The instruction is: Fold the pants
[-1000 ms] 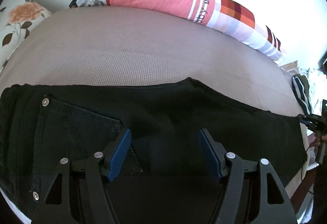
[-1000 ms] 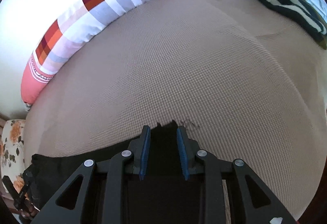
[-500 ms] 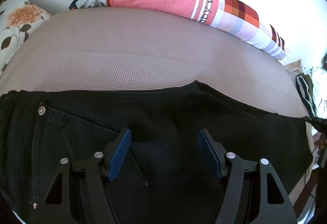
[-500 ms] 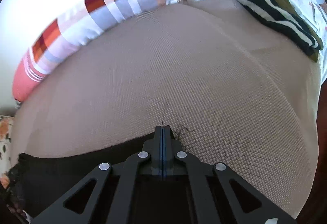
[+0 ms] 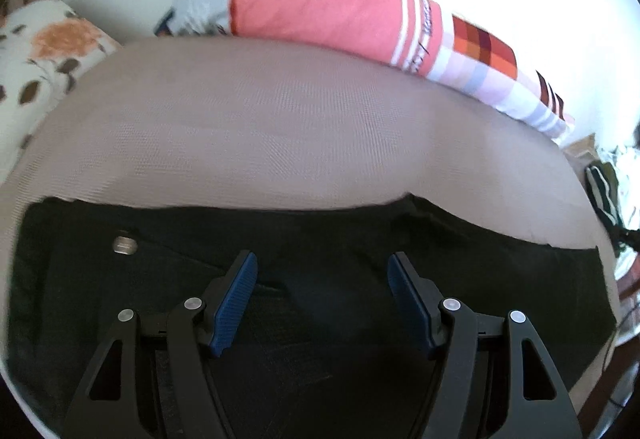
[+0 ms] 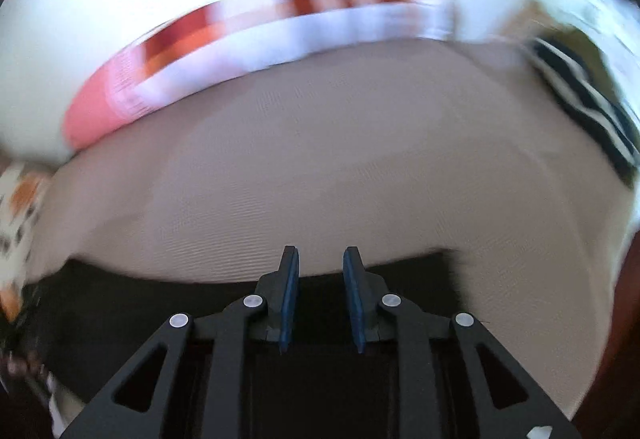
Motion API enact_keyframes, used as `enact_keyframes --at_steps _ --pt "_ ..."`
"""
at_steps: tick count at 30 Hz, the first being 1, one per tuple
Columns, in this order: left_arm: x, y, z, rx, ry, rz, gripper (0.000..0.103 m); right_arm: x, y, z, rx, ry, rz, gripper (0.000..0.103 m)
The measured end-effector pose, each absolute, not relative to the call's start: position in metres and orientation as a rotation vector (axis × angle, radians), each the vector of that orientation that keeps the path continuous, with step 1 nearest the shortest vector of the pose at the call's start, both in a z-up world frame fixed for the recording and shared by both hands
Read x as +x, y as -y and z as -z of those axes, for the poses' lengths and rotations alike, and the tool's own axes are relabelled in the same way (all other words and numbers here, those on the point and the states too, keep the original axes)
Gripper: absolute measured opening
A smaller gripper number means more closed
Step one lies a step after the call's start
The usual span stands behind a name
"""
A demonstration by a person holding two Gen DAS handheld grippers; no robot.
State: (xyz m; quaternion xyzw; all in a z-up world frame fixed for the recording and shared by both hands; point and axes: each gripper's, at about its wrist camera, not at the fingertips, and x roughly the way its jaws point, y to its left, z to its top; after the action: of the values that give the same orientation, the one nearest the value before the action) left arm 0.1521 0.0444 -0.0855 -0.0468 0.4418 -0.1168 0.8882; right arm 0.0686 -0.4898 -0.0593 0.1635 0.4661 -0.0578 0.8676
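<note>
Black pants (image 5: 340, 239) lie flat along the near edge of the beige bed (image 5: 280, 119), with a metal rivet (image 5: 125, 243) and a back pocket at the left. My left gripper (image 5: 322, 271) is open and empty just above the pants near the pocket. In the blurred right wrist view the pants' leg end (image 6: 400, 279) lies under my right gripper (image 6: 320, 263), whose jaws stand a little apart with nothing between them.
A long pink and checked bolster (image 5: 360, 23) lies along the white wall at the back. A floral pillow (image 5: 44, 55) sits at the far left. A striped dark garment (image 6: 584, 99) lies at the bed's right end.
The right gripper was shut on the leg hem half a second ago and has opened and let it go. Both views shifted slightly; the pants lie a bit further onto the bed.
</note>
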Motion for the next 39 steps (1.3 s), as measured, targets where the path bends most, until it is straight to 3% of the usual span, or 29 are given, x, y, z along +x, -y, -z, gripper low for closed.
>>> enact_keyframes --at_steps 9,12,15,18,21,25,27,28,29,39 --pt "0.128 -0.084 0.071 0.016 -0.861 0.126 0.071 0.157 0.311 0.068 0.254 -1.094 -0.405 0.023" --pt "0.125 -0.1 0.077 0.016 -0.873 0.094 0.071 0.176 0.257 0.076 0.204 -1.144 -0.526 0.03" --pt "0.125 -0.115 0.082 -0.018 -0.893 0.075 0.071 0.194 0.208 0.08 0.117 -1.169 -0.62 0.03" --pt "0.126 -0.127 0.086 -0.04 -0.9 0.053 0.071 0.205 0.173 0.076 0.062 -1.166 -0.706 0.031" --pt "0.126 -0.135 0.091 -0.068 -0.915 0.054 0.071 0.214 0.145 0.077 0.014 -1.173 -0.761 0.04" --pt "0.125 -0.133 0.094 -0.047 -0.912 0.064 0.071 0.225 0.124 0.088 -0.039 -1.204 -0.787 0.041" --pt "0.125 -0.132 0.095 -0.03 -0.911 0.064 0.071 0.227 0.12 0.09 -0.042 -1.21 -0.8 0.034" --pt "0.124 -0.131 0.096 -0.022 -0.909 0.065 0.071 0.228 0.122 0.089 -0.025 -1.21 -0.816 0.015" --pt "0.124 -0.13 0.096 -0.017 -0.907 0.066 0.071 0.228 0.123 0.087 -0.007 -1.205 -0.83 0.011" --pt "0.124 -0.126 0.098 0.015 -0.904 0.053 0.071 0.241 0.112 0.097 -0.011 -1.117 -0.663 0.005"
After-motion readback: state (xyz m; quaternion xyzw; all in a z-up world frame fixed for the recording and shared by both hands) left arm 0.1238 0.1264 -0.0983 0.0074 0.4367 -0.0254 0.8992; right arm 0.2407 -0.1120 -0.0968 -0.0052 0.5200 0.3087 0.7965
